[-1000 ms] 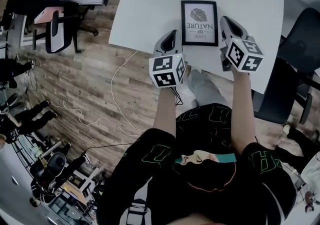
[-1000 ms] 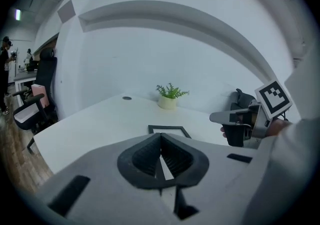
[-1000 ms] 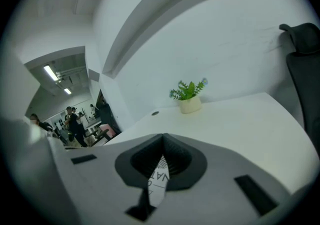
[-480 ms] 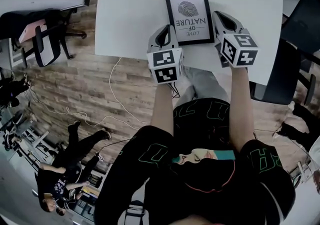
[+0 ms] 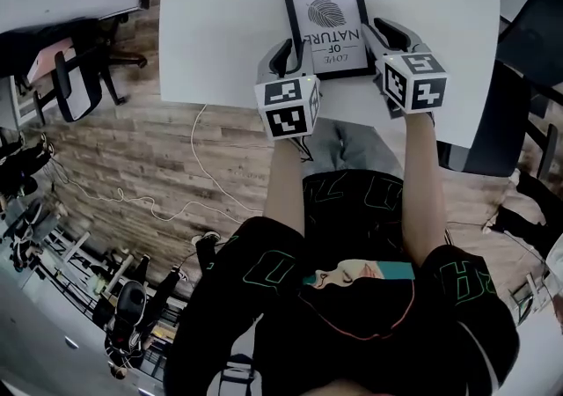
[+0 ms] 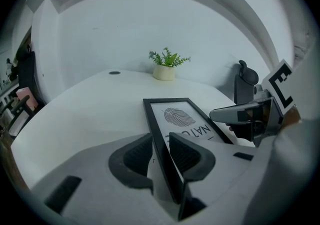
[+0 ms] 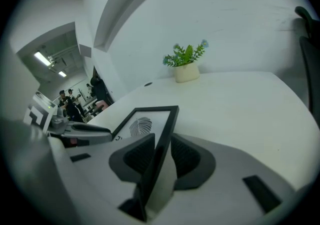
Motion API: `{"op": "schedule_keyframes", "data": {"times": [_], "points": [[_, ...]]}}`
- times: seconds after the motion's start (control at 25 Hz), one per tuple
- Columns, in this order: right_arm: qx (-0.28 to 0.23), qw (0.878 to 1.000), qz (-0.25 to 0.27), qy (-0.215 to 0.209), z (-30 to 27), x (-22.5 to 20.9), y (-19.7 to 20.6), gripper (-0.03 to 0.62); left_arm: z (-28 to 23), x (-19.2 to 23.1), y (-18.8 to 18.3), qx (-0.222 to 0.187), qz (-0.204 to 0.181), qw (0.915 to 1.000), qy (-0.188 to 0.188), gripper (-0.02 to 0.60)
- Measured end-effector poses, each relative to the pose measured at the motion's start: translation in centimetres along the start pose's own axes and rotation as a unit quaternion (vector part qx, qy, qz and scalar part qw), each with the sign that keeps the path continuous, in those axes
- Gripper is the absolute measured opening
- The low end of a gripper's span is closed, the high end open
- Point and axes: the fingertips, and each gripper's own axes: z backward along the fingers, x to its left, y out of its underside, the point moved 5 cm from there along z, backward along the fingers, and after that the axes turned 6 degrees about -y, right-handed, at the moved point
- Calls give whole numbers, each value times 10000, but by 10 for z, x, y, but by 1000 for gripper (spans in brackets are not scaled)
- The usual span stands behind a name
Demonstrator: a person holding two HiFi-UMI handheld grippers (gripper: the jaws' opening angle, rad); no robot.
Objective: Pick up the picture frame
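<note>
A black picture frame (image 5: 327, 26) with a leaf print lies flat on the white table (image 5: 229, 16). My left gripper (image 5: 290, 57) is at its left edge and my right gripper (image 5: 388, 36) at its right edge. In the left gripper view the frame (image 6: 182, 119) runs its left rail between the left gripper's (image 6: 161, 138) jaws. In the right gripper view the frame (image 7: 142, 124) has its right rail between the right gripper's (image 7: 162, 140) jaws. Both pairs of jaws have just been opening and stand apart around the rails without pressing on them.
A small potted plant (image 6: 167, 64) stands at the table's far side, also in the right gripper view (image 7: 186, 64). Office chairs sit left (image 5: 75, 77) and right (image 5: 528, 42) of the table. A cable (image 5: 202, 165) trails over the wooden floor.
Both grippers came down and forward to the frame's side edges. Their jaws, shut before, now stand apart with a frame rail between each pair.
</note>
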Motion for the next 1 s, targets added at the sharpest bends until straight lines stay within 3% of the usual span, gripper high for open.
{"op": "schedule_keyframes", "data": {"times": [0.2, 0.64, 0.8, 1.0], "points": [[62, 9999, -79, -62, -3, -1, 4, 106, -4, 1, 3, 135, 140, 9998, 43, 141], [459, 9989, -28, -15, -16, -5, 4, 126, -13, 1, 1, 222, 295, 9992, 145, 141], [606, 9982, -32, 25, -21, -1, 4, 107, -13, 1, 0, 264, 377, 9988, 138, 117], [572, 9975, -401, -46, -16, -1, -1, 89, -9, 2, -3, 261, 664, 9974, 10, 97]]}}
